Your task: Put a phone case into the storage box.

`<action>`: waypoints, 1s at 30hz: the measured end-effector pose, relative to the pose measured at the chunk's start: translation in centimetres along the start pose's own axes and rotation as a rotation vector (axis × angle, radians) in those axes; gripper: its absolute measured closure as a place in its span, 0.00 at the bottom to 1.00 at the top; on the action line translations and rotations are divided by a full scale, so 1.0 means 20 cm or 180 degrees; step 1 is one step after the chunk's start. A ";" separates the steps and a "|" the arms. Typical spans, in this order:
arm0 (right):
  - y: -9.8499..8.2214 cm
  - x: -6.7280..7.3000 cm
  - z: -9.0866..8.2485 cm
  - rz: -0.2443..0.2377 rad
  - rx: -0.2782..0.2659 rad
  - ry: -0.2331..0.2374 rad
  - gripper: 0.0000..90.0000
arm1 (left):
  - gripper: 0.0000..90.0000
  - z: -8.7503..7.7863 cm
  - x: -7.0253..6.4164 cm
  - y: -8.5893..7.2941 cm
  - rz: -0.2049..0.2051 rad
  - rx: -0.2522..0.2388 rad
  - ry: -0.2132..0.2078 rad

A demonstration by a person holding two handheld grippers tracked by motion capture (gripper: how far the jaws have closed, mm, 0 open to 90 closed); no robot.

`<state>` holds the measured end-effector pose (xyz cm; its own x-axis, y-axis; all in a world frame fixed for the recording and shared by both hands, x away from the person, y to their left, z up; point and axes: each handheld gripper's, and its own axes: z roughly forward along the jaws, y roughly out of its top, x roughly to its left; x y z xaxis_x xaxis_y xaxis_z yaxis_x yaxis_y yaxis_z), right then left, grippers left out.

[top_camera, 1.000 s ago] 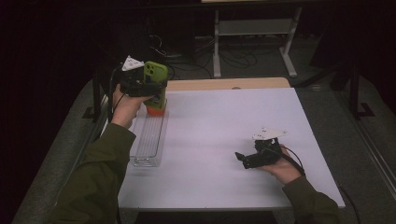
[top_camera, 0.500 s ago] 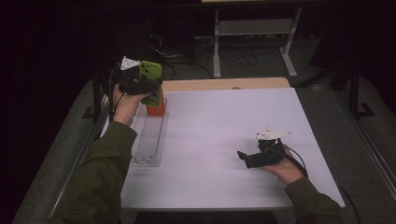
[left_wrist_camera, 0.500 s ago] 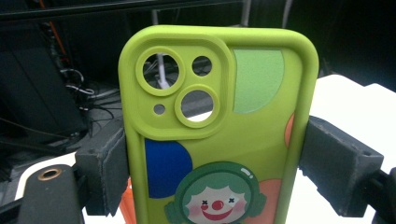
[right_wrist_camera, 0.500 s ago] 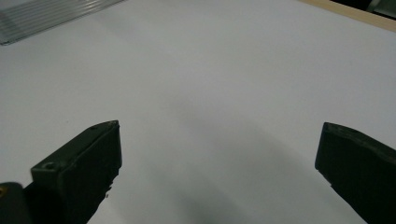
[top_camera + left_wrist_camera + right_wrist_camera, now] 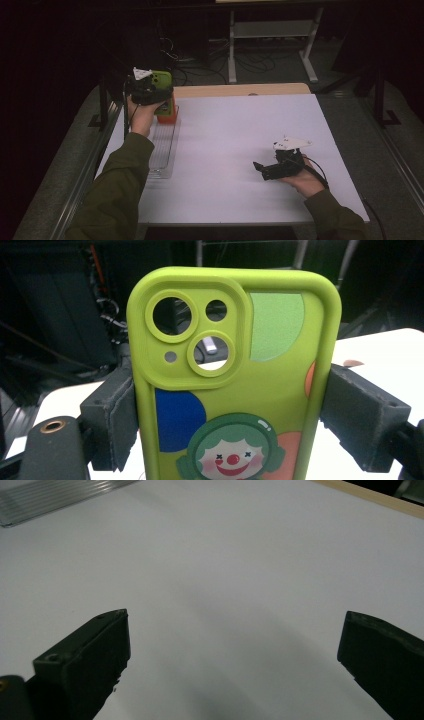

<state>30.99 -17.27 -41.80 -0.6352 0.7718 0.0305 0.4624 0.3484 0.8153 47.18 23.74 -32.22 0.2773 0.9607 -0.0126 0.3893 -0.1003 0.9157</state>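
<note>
Standing upright between the jaws of the left gripper (image 5: 159,95), the lime-green phone case (image 5: 235,375) is clamped by its two long edges, its camera cut-outs uppermost and a clown face printed low on its back; in the high view it sits at the far left of the white table (image 5: 240,150), above the far end of a clear tray (image 5: 164,145) that runs along the table's left side; an orange object (image 5: 168,114) shows just beneath the case at that far end, though whether it stands in the tray or just beyond it I cannot tell; the rest of the tray looks bare; the step in hand seems to be carrying the case to the tray's far end; the next move likely calls for lowering it squarely and only then easing the jaws apart; the right gripper (image 5: 265,170) rests near the right edge, jaws spread wide, holding nothing.
</note>
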 end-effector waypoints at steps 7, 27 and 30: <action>0.00 0.00 0.00 -0.0007 -0.0005 0.0006 0.00 | 0.18 0.04 0.01 -0.05 -0.0052 0.0013 0.0132; 0.00 0.00 0.00 -0.0019 -0.0001 -0.0004 0.00 | 0.17 0.14 -0.02 -0.21 -0.0210 0.0095 0.0281; 0.00 -0.01 0.00 -0.0023 -0.0009 -0.0004 0.00 | 0.17 0.15 -0.02 -0.22 -0.0211 0.0094 0.0314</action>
<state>31.02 -17.39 -41.81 -0.6377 0.7699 0.0238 0.4561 0.3525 0.8172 48.02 23.06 -37.42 0.1628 0.9861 -0.0317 0.4300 -0.0420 0.9019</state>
